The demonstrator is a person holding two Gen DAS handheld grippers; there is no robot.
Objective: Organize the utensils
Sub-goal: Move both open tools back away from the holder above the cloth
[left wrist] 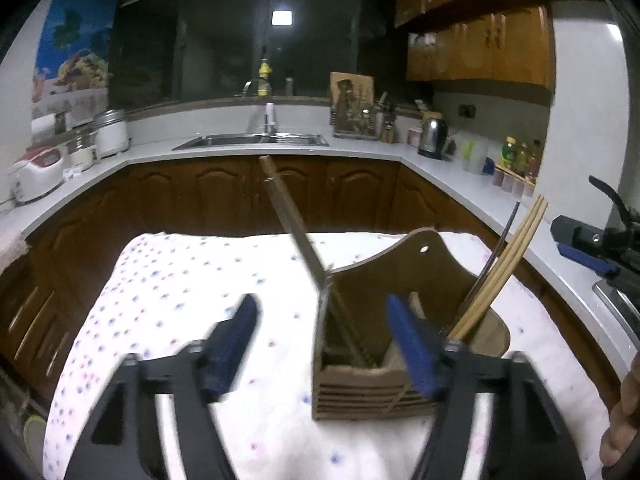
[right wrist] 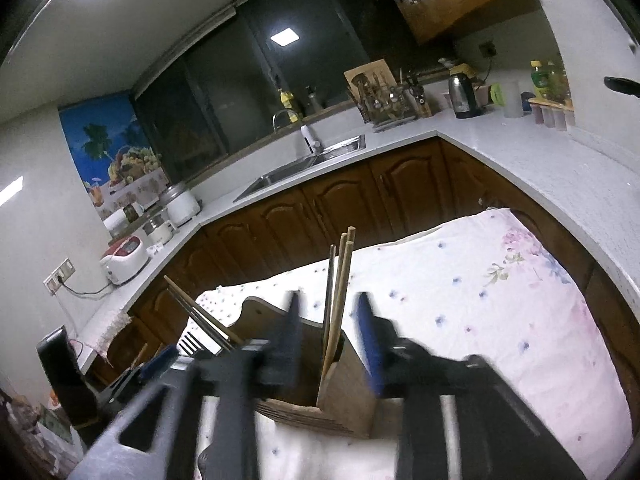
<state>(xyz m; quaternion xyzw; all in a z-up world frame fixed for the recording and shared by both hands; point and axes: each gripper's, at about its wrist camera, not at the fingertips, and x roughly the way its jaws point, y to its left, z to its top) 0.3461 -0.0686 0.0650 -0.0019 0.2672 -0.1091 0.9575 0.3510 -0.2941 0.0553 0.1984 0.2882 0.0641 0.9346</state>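
A wooden utensil holder (left wrist: 372, 384) stands on a table under a flowered cloth (left wrist: 180, 288). A long utensil with a wooden handle (left wrist: 294, 232) leans out of its left compartment. Chopsticks (left wrist: 504, 256) stand in the right compartment. My left gripper (left wrist: 320, 308) is open and wide, with nothing between its pads, just in front of the holder. In the right wrist view the holder (right wrist: 344, 400) is straight ahead, and the chopsticks (right wrist: 340, 280) rise between the fingers of my right gripper (right wrist: 328, 304), which is open, its pads clear of them.
An L-shaped white counter (left wrist: 460, 184) runs behind the table, with a sink (left wrist: 252, 141), a kettle (left wrist: 433, 135), jars, bottles and a rice cooker (left wrist: 38, 174). Brown cabinets stand below it. A hand (left wrist: 624, 412) shows at the right edge of the left wrist view.
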